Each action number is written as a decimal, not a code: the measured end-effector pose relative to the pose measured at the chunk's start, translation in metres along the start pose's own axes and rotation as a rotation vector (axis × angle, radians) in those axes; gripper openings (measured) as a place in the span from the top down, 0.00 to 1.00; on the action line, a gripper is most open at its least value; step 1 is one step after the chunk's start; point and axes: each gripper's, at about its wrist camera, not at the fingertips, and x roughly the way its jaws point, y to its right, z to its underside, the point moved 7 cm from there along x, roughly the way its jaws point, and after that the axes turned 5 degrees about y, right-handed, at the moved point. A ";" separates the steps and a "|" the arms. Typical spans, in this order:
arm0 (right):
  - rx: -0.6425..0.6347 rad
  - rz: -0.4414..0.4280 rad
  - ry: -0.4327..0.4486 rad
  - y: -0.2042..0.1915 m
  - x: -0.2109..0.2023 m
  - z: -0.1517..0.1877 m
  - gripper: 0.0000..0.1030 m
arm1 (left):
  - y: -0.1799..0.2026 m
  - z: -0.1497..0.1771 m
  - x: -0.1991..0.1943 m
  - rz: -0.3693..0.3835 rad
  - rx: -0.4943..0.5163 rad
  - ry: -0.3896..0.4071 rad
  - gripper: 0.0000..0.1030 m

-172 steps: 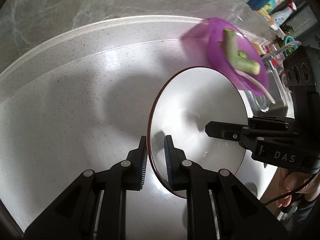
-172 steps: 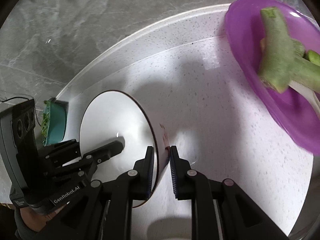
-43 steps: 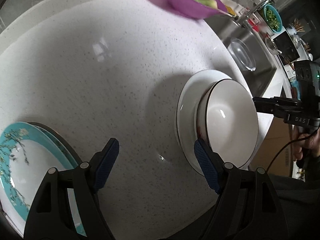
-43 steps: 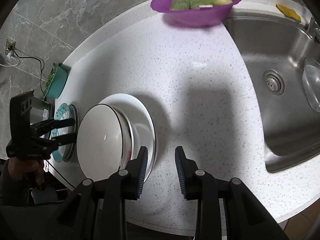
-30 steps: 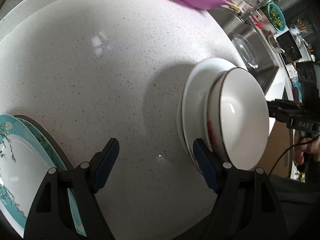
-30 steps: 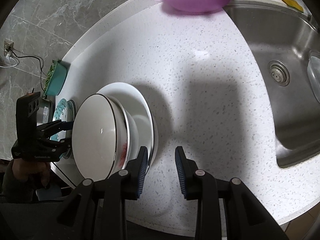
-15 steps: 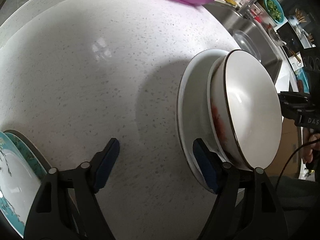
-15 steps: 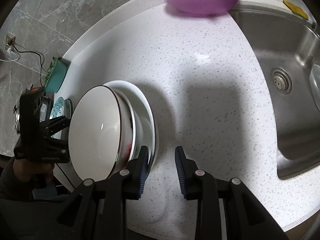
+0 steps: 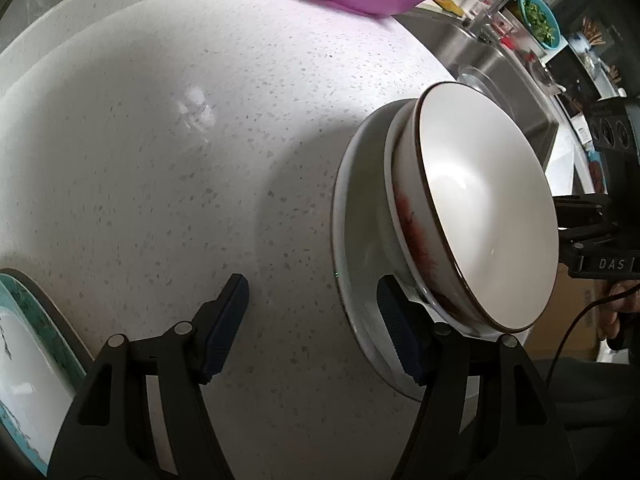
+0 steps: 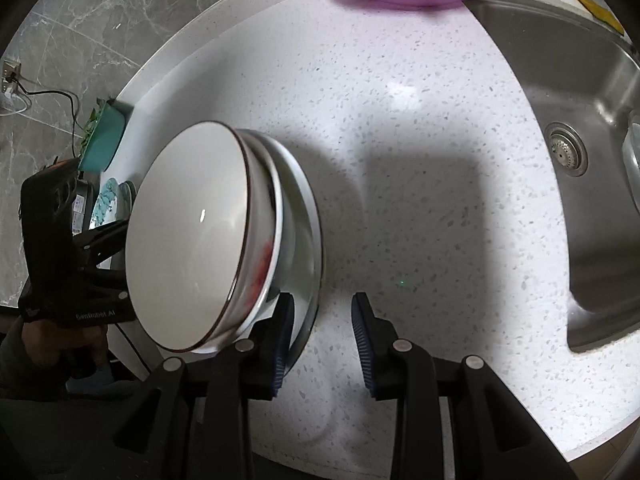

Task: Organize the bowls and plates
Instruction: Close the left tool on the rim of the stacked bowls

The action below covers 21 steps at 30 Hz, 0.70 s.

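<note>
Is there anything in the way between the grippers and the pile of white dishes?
Nothing visible. The left gripper is open with one finger already at the edge of the white plate under the bowl. The right gripper is open too, straddling the plate's rim on the other side.

Black angular fingers [image 9: 224, 328] carry ribbed blue pads, silver round screws and white "DAS" lettering.
</note>
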 end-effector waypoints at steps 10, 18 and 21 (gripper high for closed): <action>-0.009 0.014 0.049 -0.004 0.011 -0.001 0.68 | 0.004 -0.014 0.010 -0.036 0.016 0.022 0.37; 0.003 0.009 0.058 -0.009 0.018 -0.004 0.73 | 0.007 -0.025 0.021 -0.071 0.023 0.032 0.39; -0.002 0.025 0.064 -0.011 0.018 -0.007 0.73 | 0.008 -0.029 0.024 -0.075 0.019 0.026 0.39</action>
